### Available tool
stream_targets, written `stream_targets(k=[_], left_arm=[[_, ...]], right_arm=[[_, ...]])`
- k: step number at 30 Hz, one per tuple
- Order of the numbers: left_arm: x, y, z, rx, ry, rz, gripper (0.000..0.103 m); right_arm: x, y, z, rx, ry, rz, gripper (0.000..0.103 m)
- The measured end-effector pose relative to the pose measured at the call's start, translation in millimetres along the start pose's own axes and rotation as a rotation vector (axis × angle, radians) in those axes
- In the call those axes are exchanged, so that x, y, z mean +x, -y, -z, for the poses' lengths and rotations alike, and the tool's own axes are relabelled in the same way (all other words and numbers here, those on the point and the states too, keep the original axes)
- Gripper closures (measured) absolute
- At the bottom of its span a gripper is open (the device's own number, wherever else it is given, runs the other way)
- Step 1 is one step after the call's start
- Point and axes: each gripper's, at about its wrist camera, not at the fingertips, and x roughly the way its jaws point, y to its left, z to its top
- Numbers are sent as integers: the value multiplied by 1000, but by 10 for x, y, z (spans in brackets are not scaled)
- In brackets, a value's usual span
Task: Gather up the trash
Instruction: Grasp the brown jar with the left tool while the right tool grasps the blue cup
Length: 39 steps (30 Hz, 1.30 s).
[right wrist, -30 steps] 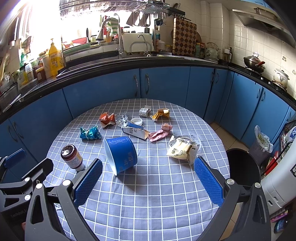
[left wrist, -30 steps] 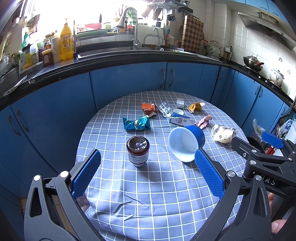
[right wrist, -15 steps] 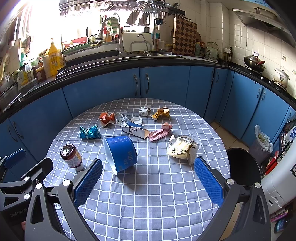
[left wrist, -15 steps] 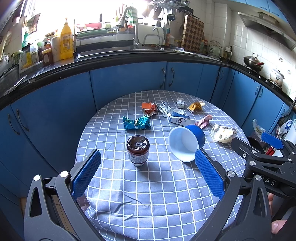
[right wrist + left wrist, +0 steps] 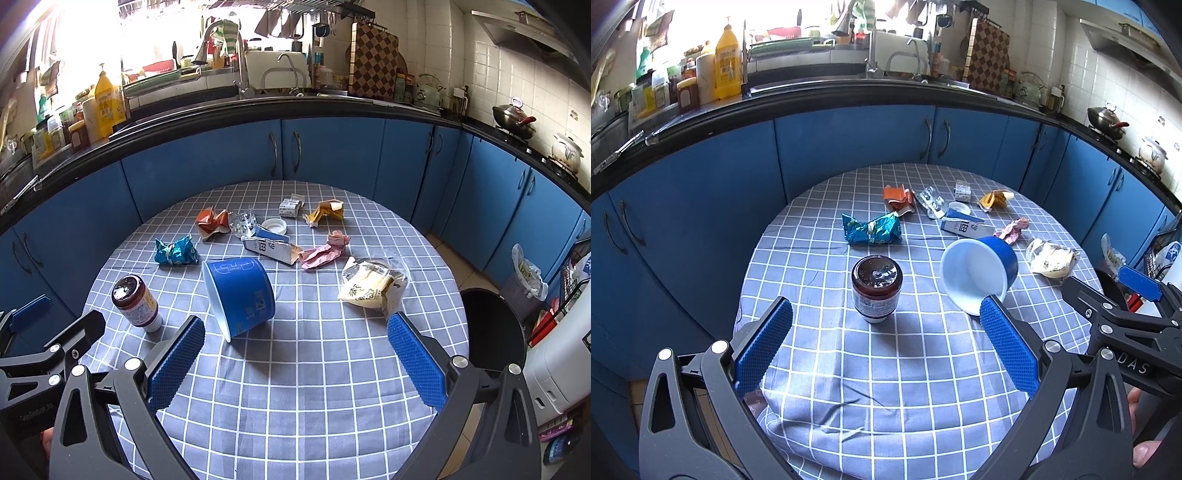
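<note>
Left claw (image 5: 886,343): jaws spread wide, nothing between the blue pads (image 5: 764,345), held low over the near rim of the table (image 5: 886,424) and aimed level across it. The brown jar (image 5: 876,288) stands upright just ahead, roughly centred in the gap but clear of both pads. The right-hand pad overlaps the rim of the tipped blue cup (image 5: 979,273) in this view (contact cannot be judged).

Right claw (image 5: 295,363): also wide open and empty, over the near table (image 5: 314,406) edge, to the right of the left claw. The blue cup (image 5: 240,295) lies on its side just ahead, mouth toward the jar (image 5: 136,302).

Trash sits beyond, mid-table to far side: teal wrapper (image 5: 175,252), orange wrapper (image 5: 211,222), clear blister pack (image 5: 242,225), white cap (image 5: 274,225), flattened carton (image 5: 269,248), small white box (image 5: 290,206), yellow wrapper (image 5: 325,212), pink wrapper (image 5: 323,251), cream bag (image 5: 371,288) nearest the right rim.

Open cloth lies between the claws and the cup. A black bin (image 5: 495,328) stands on the floor just off the table's right edge. Blue cabinets (image 5: 332,151) ring the far side, well apart.
</note>
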Motion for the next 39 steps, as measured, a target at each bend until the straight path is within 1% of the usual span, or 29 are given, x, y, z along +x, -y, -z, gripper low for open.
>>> stream_targets(k=[2,6,10,14,20,25,28,30,32,33,34,35,36,37,39], left_arm=[[45,-16,4,-2,-7,-10,3],[190,-98,17,-28,-40,-39,3],[355,-192,23,-54,-84,-39,3],[524,-252,22,-69,-118,-37,3],[757,-312,-6,-103,-151,-10,3],[897,-345,-53,-124,-156,-7,3],[938,-348,-78,-123,-146,-15,11],[964,-347,-78,-120,-146,-20,20],[991,-356,-75,-125,-149,-15,25],[999,-363,-74,-129,-152,-10,27],[1003,-366,-74,-131,-153,-6,31],[1005,-363,-73,-132,-152,-5,39],[1004,-359,-74,-131,-151,-2,52],[1007,-354,-75,-129,-155,-4,56],[1005,-354,-74,-130,-155,-6,56]], right_arm=[[50,-5,-4,-8,-9,-5,6],[205,-29,7,-22,-47,-42,6],[381,-62,22,-41,-87,-89,6],[543,-84,8,-47,-108,-118,6],[823,-91,-51,-52,-148,-172,6],[1009,-118,-102,-65,-163,-224,6],[1079,-117,-125,-64,-163,-253,7],[1105,-114,-144,-64,-155,-274,8],[1103,-122,-152,-75,-145,-278,14],[1107,-136,-149,-84,-147,-282,25],[1127,-153,-147,-93,-158,-285,40],[1142,-166,-140,-100,-169,-289,49],[1150,-178,-129,-105,-176,-293,55],[1145,-191,-109,-108,-174,-303,55],[1124,-199,-88,-114,-166,-306,56]])
